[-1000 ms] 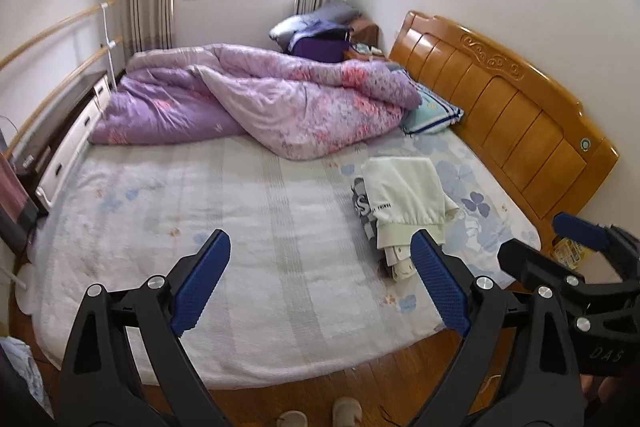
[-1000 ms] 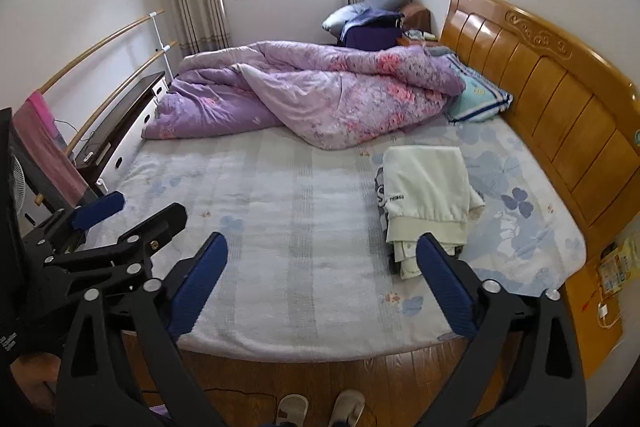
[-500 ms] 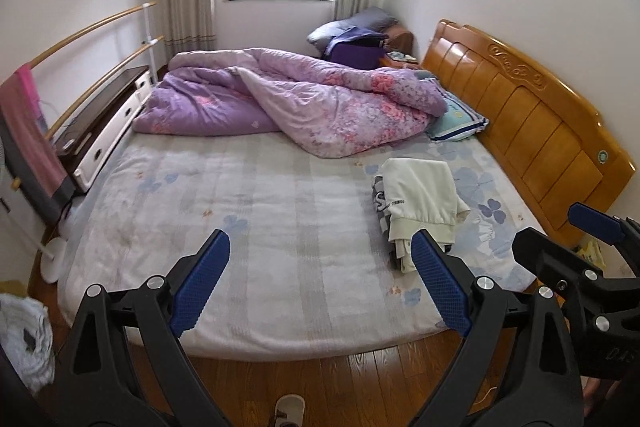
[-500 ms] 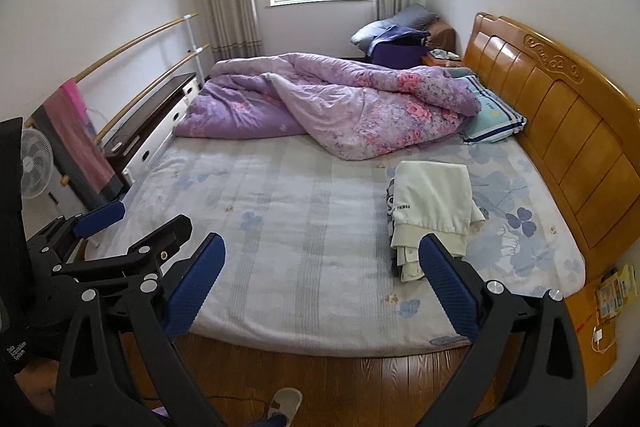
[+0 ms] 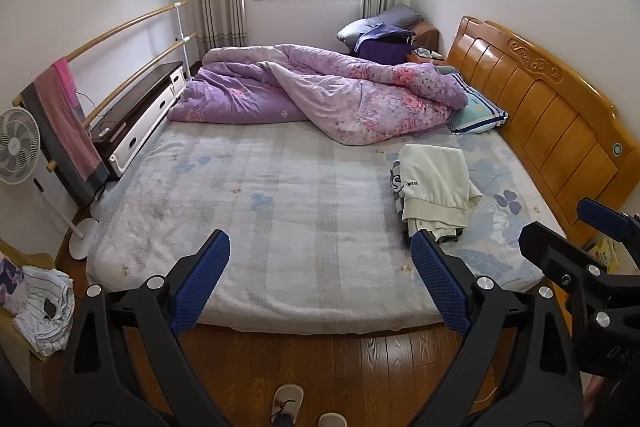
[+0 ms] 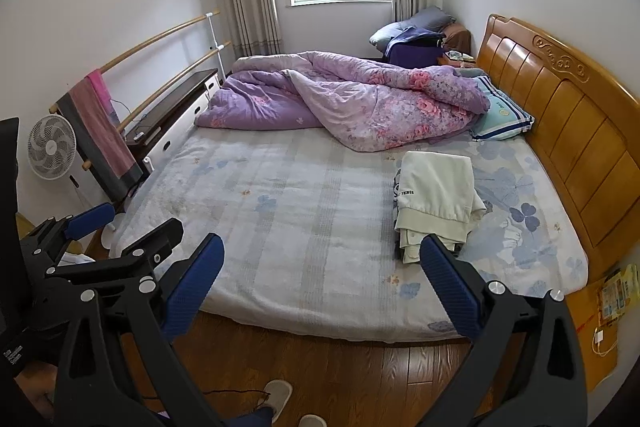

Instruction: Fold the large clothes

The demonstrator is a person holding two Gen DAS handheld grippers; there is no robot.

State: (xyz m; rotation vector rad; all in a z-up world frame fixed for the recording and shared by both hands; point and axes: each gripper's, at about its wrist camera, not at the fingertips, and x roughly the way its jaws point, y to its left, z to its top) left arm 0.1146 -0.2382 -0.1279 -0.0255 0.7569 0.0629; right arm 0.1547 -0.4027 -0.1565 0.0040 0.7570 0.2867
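Observation:
A stack of folded clothes with a cream garment (image 5: 436,183) on top lies on the right part of the bed (image 5: 280,211); it also shows in the right wrist view (image 6: 438,193). My left gripper (image 5: 320,247) is open and empty, held back over the wooden floor at the bed's foot. My right gripper (image 6: 322,249) is open and empty beside it. A heap of unfolded clothes (image 5: 40,307) lies on a seat at the far left.
A purple quilt (image 5: 328,95) is bunched at the bed's far side. A wooden headboard (image 5: 552,115) runs along the right. A fan (image 5: 18,147), a rail with towels (image 5: 64,123) and a low cabinet (image 5: 140,115) stand at the left.
Both grippers have drawn back from the bed and turned left; more floor, the fan and the heap of clothes have come into view. Both stay open.

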